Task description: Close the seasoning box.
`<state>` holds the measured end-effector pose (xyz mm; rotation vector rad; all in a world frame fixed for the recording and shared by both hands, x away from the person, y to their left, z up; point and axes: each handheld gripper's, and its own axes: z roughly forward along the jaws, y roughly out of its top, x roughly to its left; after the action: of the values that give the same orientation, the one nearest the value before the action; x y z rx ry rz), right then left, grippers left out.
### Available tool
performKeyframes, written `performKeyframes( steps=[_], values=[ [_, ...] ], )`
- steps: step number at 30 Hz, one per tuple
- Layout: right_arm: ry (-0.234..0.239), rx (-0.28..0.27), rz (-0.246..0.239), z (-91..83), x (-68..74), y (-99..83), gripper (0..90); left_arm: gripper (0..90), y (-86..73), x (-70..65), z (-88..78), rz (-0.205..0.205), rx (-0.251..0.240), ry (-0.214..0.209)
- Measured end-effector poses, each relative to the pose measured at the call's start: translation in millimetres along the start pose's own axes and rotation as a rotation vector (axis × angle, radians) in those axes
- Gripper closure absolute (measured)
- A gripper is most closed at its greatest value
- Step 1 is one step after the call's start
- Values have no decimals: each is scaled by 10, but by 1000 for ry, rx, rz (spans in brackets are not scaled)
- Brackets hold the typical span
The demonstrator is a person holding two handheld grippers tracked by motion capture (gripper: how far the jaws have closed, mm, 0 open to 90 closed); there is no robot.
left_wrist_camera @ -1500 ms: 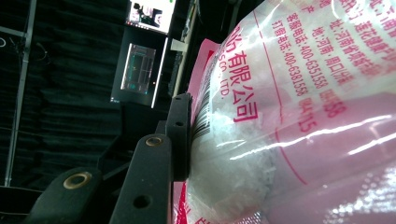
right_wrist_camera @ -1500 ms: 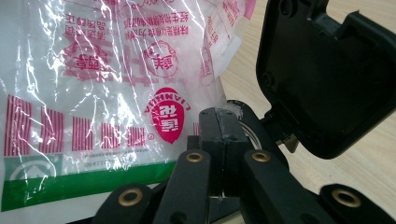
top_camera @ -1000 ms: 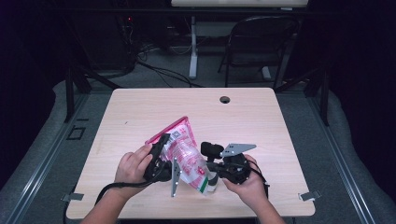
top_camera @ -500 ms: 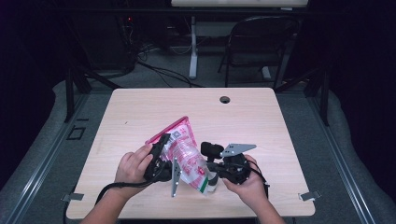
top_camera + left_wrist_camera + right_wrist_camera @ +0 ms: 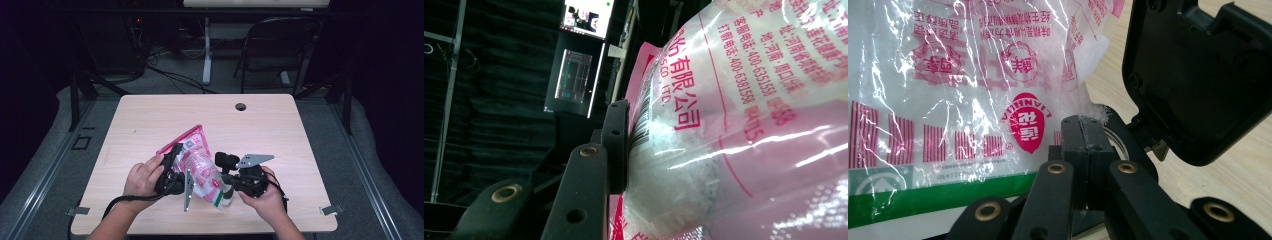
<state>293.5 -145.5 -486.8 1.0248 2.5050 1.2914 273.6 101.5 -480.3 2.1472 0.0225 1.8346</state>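
left tool (image 5: 172,167) clamps bag (image 5: 197,160) | right tool (image 5: 1083,135) pinches bag corner | hole (image 5: 240,106) at 12 | chair (image 5: 280,45) beyond table (image 5: 280,130) | far half free

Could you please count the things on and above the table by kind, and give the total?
Pink-and-clear printed plastic bag holding white grains: 1
Black two-jaw grippers, left gripper and right gripper, both clamped on the bag: 2
Light wooden table with a round cable hole: 1
Total: 4
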Motion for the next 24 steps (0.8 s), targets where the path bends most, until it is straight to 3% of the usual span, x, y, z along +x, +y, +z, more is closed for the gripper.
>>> performKeyframes(
  steps=[24],
  values=[
    [1,-3,8,-7,-6,-17,900,700,29,4,3,3,-11,6]
  ],
)
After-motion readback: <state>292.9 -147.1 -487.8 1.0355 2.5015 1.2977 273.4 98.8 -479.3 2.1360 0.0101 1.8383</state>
